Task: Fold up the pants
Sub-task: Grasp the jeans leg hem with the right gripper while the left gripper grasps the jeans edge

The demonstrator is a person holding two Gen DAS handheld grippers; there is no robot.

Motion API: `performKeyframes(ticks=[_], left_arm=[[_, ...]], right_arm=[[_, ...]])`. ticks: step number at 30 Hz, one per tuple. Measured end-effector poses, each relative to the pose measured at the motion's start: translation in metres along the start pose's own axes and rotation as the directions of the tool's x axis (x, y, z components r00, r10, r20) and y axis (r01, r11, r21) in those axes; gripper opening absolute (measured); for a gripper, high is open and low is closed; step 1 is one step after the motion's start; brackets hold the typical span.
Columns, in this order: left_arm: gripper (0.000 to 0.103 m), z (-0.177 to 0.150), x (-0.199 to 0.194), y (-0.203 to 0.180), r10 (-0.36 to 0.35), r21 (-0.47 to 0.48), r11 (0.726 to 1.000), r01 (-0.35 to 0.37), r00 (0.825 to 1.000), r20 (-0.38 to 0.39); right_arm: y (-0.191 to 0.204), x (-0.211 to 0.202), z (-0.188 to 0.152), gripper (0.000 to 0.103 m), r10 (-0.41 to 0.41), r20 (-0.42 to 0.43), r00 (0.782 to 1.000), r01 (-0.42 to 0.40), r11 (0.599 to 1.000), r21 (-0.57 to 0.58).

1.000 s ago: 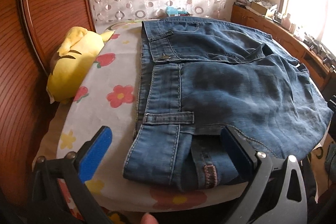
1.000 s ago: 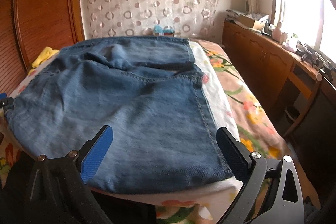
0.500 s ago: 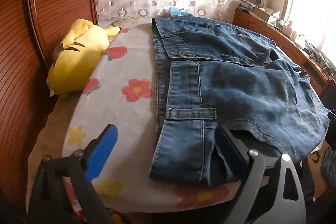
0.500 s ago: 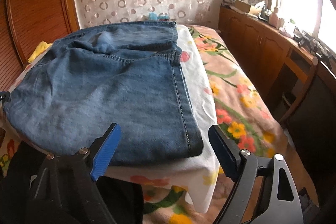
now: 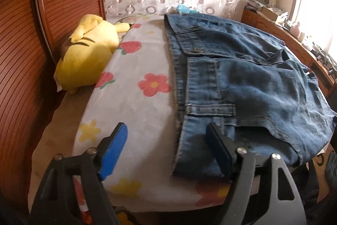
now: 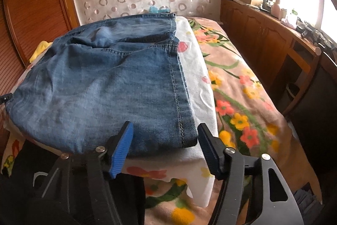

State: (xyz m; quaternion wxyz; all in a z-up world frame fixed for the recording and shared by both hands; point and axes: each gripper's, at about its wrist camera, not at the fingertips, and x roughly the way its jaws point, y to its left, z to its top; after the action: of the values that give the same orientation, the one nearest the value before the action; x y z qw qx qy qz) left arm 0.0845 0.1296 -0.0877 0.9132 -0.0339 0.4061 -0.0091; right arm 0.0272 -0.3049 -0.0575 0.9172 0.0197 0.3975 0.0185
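Now the jeans (image 5: 242,85) are seen lying folded on a white flowered cloth (image 5: 134,102) spread over the bed, waistband toward the left. The left gripper (image 5: 166,140) is held at the near waistband corner, its jaws closing with only the corner's edge between them, unpressed. The right gripper (image 6: 165,136) is closing around the near hem corner, not yet pinched. A yellow plush toy (image 5: 84,54) is seen beside the cloth.

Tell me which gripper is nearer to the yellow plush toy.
Left. The left gripper straddles the jeans' waistband corner, on the side where the yellow plush toy lies. The right gripper is closing around the opposite corner, the toy far across the jeans.
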Motion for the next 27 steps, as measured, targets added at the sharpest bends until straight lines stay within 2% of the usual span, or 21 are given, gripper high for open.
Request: performKeyframes(ticks=[3, 7, 11, 15, 20, 23, 27], left_arm=[[0.083, -0.002, 0.004, 0.003, -0.008, -0.005, 1.0, 0.008, 1.0, -0.019], [0.084, -0.005, 0.004, 0.001, 0.003, 0.005, 1.0, -0.003, 1.0, -0.018], [0.084, -0.009, -0.002, 0.001, -0.017, 0.0, 1.0, 0.017, 1.0, -0.011], [0.083, -0.017, -0.011, 0.002, -0.042, -0.003, 0.999, 0.042, 0.999, -0.01], [0.07, -0.026, -0.024, 0.001, -0.089, -0.01, 0.996, 0.089, 0.996, -0.007], [0.058, -0.029, -0.028, -0.003, -0.117, -0.008, 0.993, 0.117, 0.993, -0.002], [0.049, -0.031, -0.028, -0.008, -0.137, -0.009, 0.991, 0.137, 0.991, -0.002]], right_arm=[[0.002, 0.002, 0.001, 0.054, -0.013, -0.006, 1.0, 0.012, 1.0, -0.012], [0.003, 0.006, 0.001, 0.048, -0.03, -0.019, 0.999, 0.03, 0.999, -0.026], [0.002, 0.008, 0.001, 0.043, -0.044, -0.026, 0.999, 0.043, 0.999, -0.034], [-0.002, 0.008, 0.001, 0.032, -0.051, -0.031, 0.998, 0.05, 0.998, -0.033], [-0.007, 0.006, 0.002, 0.017, -0.049, -0.026, 0.998, 0.048, 0.999, -0.018], [-0.007, 0.005, 0.004, 0.012, -0.036, -0.015, 0.999, 0.036, 0.999, -0.017], [-0.002, 0.0, 0.007, 0.01, -0.01, 0.003, 1.0, 0.01, 1.0, -0.024]])
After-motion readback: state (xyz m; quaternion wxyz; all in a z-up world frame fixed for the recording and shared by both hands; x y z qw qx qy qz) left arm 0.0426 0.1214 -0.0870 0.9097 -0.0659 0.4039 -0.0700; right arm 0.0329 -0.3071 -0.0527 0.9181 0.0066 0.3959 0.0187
